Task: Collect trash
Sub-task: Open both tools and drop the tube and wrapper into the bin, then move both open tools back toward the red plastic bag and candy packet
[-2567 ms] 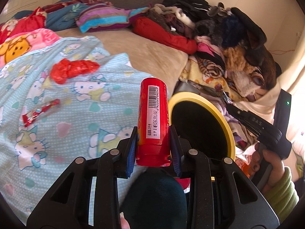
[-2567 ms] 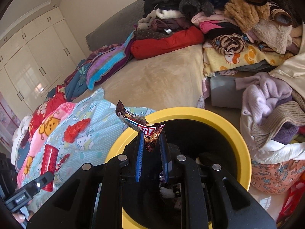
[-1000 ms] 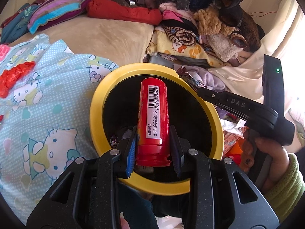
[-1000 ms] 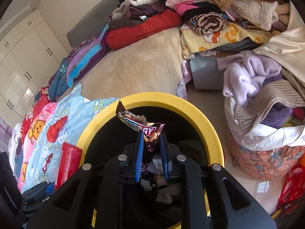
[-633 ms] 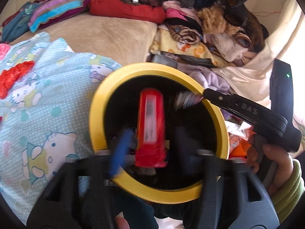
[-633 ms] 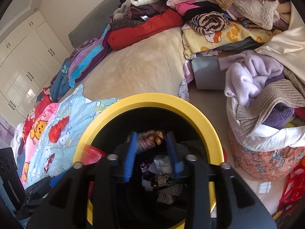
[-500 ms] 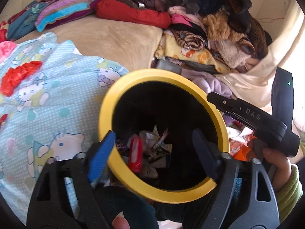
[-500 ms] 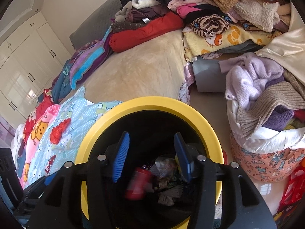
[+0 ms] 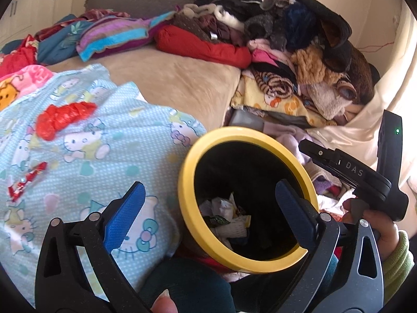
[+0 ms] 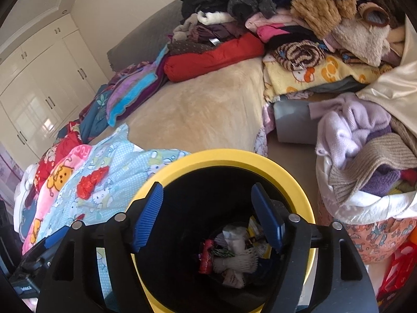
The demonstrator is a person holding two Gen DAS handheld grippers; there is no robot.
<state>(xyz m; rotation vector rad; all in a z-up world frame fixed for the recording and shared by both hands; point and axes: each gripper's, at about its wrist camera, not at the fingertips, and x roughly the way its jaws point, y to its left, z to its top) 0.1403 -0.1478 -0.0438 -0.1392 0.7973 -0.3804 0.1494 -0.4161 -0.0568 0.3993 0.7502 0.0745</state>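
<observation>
A black bin with a yellow rim (image 9: 198, 154) (image 10: 221, 156) stands beside the bed and holds crumpled wrappers (image 9: 226, 219). The red tube (image 10: 206, 257) lies among the trash inside the bin. My left gripper (image 9: 208, 216) is open and empty over the bin's left rim. My right gripper (image 10: 208, 216) is open and empty above the bin's mouth; it also shows in the left wrist view (image 9: 338, 167). On the blue Hello Kitty blanket (image 9: 91, 156) lie a crumpled red plastic bag (image 9: 62, 117) (image 10: 91, 182) and a small red wrapper (image 9: 26, 181).
A beige bed (image 9: 166, 78) lies beyond the blanket. A tall heap of clothes (image 9: 286, 47) is piled at the back right. A basket of knitwear (image 10: 365, 156) stands to the right of the bin. White wardrobes (image 10: 39, 83) line the left wall.
Both grippers opened over the bin. The red tube dropped from the left one and the snack wrapper from the right one into the bin. The left gripper has swung back towards the blanket.
</observation>
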